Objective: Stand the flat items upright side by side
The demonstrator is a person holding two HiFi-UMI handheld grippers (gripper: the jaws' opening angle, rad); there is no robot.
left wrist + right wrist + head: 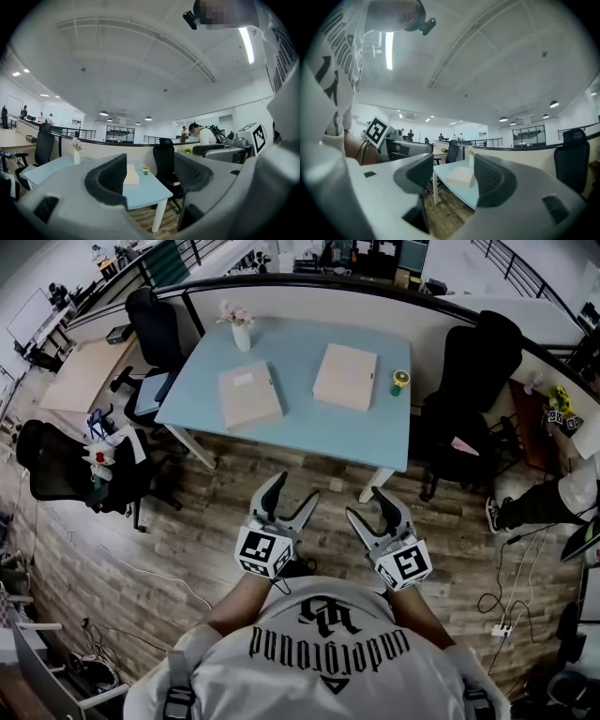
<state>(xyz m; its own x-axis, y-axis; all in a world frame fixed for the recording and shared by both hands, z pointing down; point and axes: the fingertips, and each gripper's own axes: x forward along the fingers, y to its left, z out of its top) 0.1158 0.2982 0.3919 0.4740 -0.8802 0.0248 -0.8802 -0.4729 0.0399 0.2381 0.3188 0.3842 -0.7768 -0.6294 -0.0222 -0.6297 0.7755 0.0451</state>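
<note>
Head view: vase [242, 337] of pink flowers [234, 313] on blue table [300, 418]; left tongs [294, 488] and right tongs [366, 502] apart, empty.

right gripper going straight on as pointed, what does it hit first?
Nothing close ahead of the right gripper, jaws apart and empty. First in line is probably the flat tan box on the blue table, white vase behind it. Depth is unclear; it could catch the table edge first.
</note>
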